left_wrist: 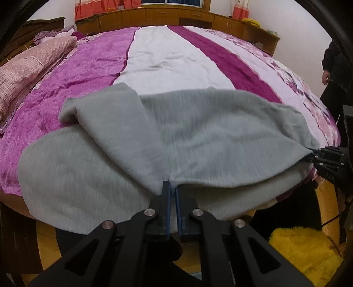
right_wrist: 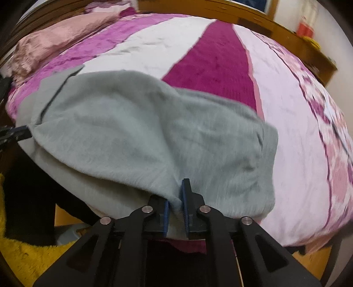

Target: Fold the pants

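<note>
Grey fleece pants [left_wrist: 198,136] lie across the near edge of the bed, with an upper layer lifted over a paler lower layer [left_wrist: 77,181]. My left gripper [left_wrist: 173,187] is shut on the near edge of the upper layer. My right gripper [right_wrist: 176,198] is shut on the same layer's edge further right; the pants [right_wrist: 143,136] fill its view. The right gripper also shows at the right edge of the left wrist view [left_wrist: 317,154], and the left gripper shows at the left edge of the right wrist view [right_wrist: 19,132].
The bed has a purple, white and magenta striped blanket [left_wrist: 165,57]. Pink pillows [left_wrist: 26,70] lie at the far left. A wooden headboard cabinet [left_wrist: 154,15] runs behind. A yellow fluffy rug [left_wrist: 304,249] lies on the floor below. A person in black [left_wrist: 333,72] stands at the right.
</note>
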Available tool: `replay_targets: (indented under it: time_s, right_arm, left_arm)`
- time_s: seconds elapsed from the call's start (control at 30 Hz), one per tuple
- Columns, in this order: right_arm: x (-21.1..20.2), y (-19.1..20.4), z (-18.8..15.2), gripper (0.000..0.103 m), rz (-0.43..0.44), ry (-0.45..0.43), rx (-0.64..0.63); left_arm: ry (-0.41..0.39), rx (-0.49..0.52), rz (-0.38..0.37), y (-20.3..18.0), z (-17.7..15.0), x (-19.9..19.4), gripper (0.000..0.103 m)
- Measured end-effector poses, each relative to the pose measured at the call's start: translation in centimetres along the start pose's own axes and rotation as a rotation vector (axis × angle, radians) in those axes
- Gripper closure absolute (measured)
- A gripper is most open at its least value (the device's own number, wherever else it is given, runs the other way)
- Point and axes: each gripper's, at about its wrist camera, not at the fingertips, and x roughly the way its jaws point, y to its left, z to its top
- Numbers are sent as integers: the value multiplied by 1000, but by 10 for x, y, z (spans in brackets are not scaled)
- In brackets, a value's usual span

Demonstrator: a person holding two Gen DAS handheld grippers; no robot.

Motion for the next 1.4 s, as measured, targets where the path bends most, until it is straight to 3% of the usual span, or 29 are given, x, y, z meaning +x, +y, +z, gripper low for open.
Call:
replay_targets:
  time_s: [0.17, 0.27, 0.37, 0.43, 0.5, 0.63, 0.77, 1.13, 1.4]
  right_arm:
    - [-9, -3, -16, 86, 15, -22, 46]
    - [-18, -3, -27, 80, 0, -12, 39]
    - [-26, -5, -34, 79, -29, -5, 40]
    - [-34, -10, -41, 79, -27, -6, 66]
    - [-41, -19, -46, 79, -17, -7, 123]
    - [-48, -47, -52, 75, 57, -15, 323]
    - [-47, -77, -53, 73, 158, -37, 538]
    - [-3, -91, -35, 73, 139, 5, 667]
    - [2, -95, -37, 73, 164, -12, 703]
  left_arm:
    - [9, -22, -16, 3, -7, -2, 98]
    - [15, -53, -44, 9, -9, -6, 91]
    - [5, -91, -75, 13, -10, -14, 81]
    - [-18, -115, -90, 16, -9, -22, 68]
    - [-35, -137, -96, 18, -6, -27, 65]
    - [-49, -192, -119, 26, 0, -31, 64]
    - [-23, -225, -79, 34, 3, -19, 65]
    - [42, -294, -43, 51, 5, 13, 65]
    - [51, -318, -48, 50, 10, 13, 65]
